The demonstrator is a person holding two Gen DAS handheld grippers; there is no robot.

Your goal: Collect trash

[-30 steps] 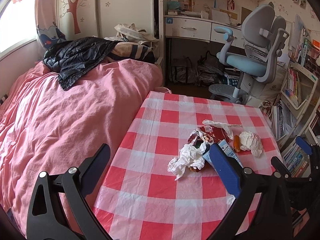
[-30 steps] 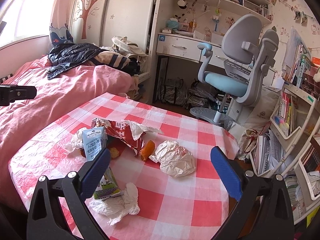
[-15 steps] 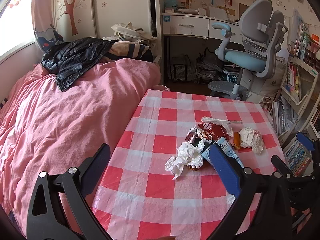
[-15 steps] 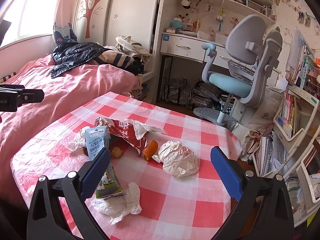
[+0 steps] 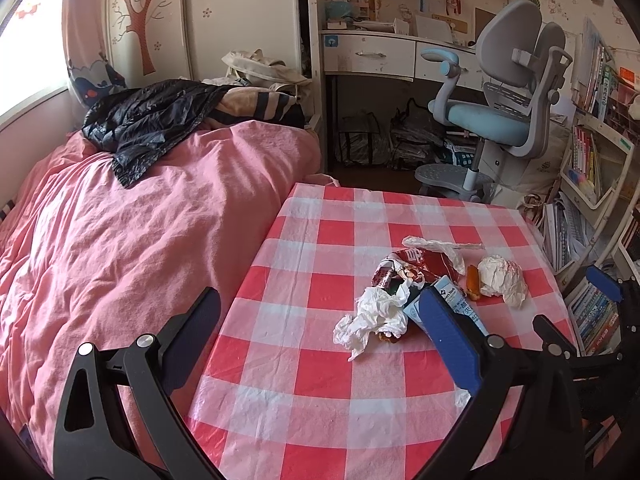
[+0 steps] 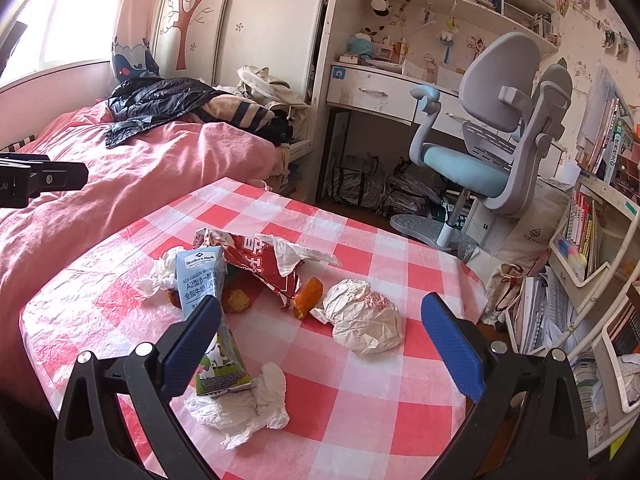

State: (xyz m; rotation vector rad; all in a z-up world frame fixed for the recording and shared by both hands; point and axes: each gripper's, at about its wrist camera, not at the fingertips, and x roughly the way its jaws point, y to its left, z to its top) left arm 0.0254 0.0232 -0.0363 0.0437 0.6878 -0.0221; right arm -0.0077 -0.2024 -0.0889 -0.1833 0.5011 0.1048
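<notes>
Both my left gripper (image 5: 320,340) and right gripper (image 6: 322,332) hover with fingers spread, empty, above the red-and-white checked surface (image 6: 372,420), where the crumpled white wrappers (image 6: 364,322), torn red snack bag (image 6: 260,266) and blue milk carton (image 6: 200,280) lie clustered.

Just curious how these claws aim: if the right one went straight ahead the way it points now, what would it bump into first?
Probably the crumpled paper ball, lying between the open right gripper fingers; depth is uncertain.

Both tools slightly farther back, higher.
</notes>
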